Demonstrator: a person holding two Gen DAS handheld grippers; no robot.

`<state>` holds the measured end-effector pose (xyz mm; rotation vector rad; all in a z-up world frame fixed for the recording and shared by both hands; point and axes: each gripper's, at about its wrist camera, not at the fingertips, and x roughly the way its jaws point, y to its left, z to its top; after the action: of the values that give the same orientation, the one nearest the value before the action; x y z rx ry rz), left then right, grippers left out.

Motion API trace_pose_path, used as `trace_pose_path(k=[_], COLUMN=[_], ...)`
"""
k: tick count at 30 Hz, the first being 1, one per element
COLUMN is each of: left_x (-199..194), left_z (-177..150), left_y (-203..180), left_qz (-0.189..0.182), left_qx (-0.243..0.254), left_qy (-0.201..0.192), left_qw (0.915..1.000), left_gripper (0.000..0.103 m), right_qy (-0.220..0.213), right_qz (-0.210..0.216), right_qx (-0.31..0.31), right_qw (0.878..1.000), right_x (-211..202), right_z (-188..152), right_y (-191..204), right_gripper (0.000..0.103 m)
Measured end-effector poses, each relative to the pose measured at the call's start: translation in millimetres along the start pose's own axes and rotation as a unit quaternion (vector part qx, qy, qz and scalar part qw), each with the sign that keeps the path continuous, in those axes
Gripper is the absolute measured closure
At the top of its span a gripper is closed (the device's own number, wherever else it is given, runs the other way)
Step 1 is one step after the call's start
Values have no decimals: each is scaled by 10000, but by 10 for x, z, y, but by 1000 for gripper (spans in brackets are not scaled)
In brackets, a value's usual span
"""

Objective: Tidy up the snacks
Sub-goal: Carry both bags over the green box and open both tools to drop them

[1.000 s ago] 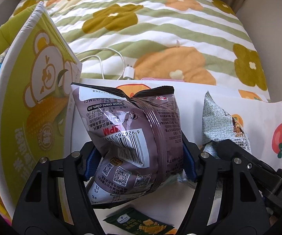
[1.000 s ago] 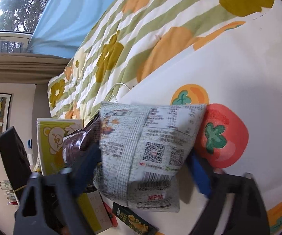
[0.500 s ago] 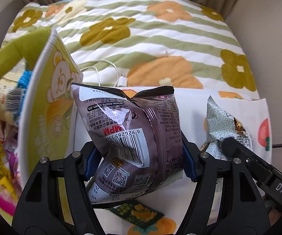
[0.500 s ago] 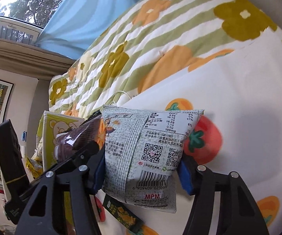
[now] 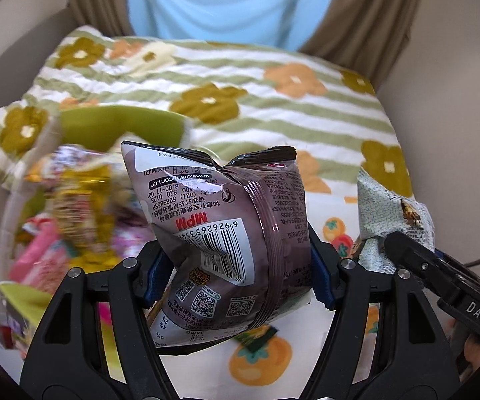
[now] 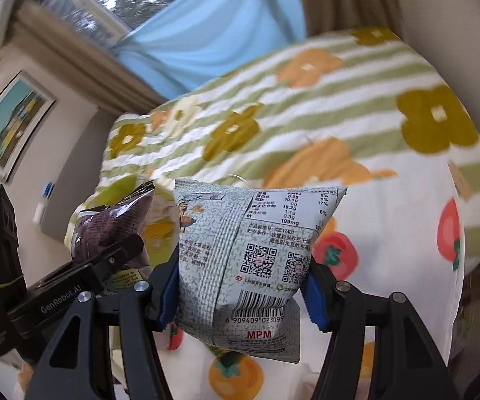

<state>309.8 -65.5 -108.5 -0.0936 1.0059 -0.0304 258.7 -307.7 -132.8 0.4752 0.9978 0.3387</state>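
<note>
My left gripper [image 5: 240,276] is shut on a brown snack bag [image 5: 220,233], held up in the air with its barcode side facing the camera. My right gripper [image 6: 240,293] is shut on a pale grey-green snack bag [image 6: 250,250], also held aloft. Each bag shows in the other view: the grey-green bag [image 5: 390,216] at the right of the left wrist view, the brown bag [image 6: 113,223] at the left of the right wrist view. A snack box [image 5: 20,180] filled with several colourful packets [image 5: 83,200] sits below and left of the brown bag.
A white cloth with orange and red fruit prints [image 6: 406,250] covers the surface below. A small dark green packet [image 5: 256,335] lies on it under the brown bag. A green-striped flower quilt [image 5: 240,100] lies behind, with curtains [image 5: 226,0] beyond.
Both grippers have risen with their bags. The views now look down from higher up. The box's open top with its packets has come into view at left.
</note>
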Motion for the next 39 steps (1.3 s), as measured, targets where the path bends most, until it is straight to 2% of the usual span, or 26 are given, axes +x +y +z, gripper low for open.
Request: trace_pose_path(k=[6, 11, 14, 18, 23, 31, 33, 34, 35, 36, 37, 39], left_x=[-500, -707, -756, -733, -548, -211, -156, -131, -107, -97, -94, -103], left_z=[27, 52, 78, 93, 101, 27, 15, 26, 22, 20, 15, -6], left_y=[632, 1241, 1619, 2112, 2546, 2819, 2836, 2827, 2824, 2822, 2826, 2866], left_qz=[160, 221, 174, 93, -84, -412, -430, -436, -406, -380, -378, -511], left_qx=[-263, -320, -283, -157, 59, 493, 603, 675, 761, 801, 818, 784], left_qy=[-395, -589, -562, -538, -360, -48, -6, 14, 8, -4, -23, -14], left_qw=[9987, 9975, 9979, 9984, 9993, 9979, 9973, 9968, 9963, 9961, 9959, 9956], left_gripper=[37, 37, 37, 37, 37, 37, 33, 25, 11, 4, 0, 0], right_qy=[-93, -174, -257, -329, -354, -423, -382, -368, -359, -358, -357, -338], right_qz=[366, 518, 496, 410, 185, -236, -342, -384, -424, -463, -514, -593], right_qx=[-531, -839, -875, -851, -891, -810, -753, -717, -694, -689, -692, -720], right_qw=[9979, 9950, 9946, 9950, 9952, 9955, 9958, 9960, 9960, 9959, 9956, 9951], right_x=[-61, 46, 133, 270, 470, 682, 714, 729, 741, 751, 758, 769], right_z=[-5, -94, -151, -259, -403, -643, -699, -730, -754, -782, -802, -835], right_y=[645, 1223, 1488, 1839, 2203, 2500, 2524, 2544, 2550, 2564, 2573, 2591], right_gripper=[46, 46, 46, 46, 46, 46, 46, 46, 46, 46, 46, 46])
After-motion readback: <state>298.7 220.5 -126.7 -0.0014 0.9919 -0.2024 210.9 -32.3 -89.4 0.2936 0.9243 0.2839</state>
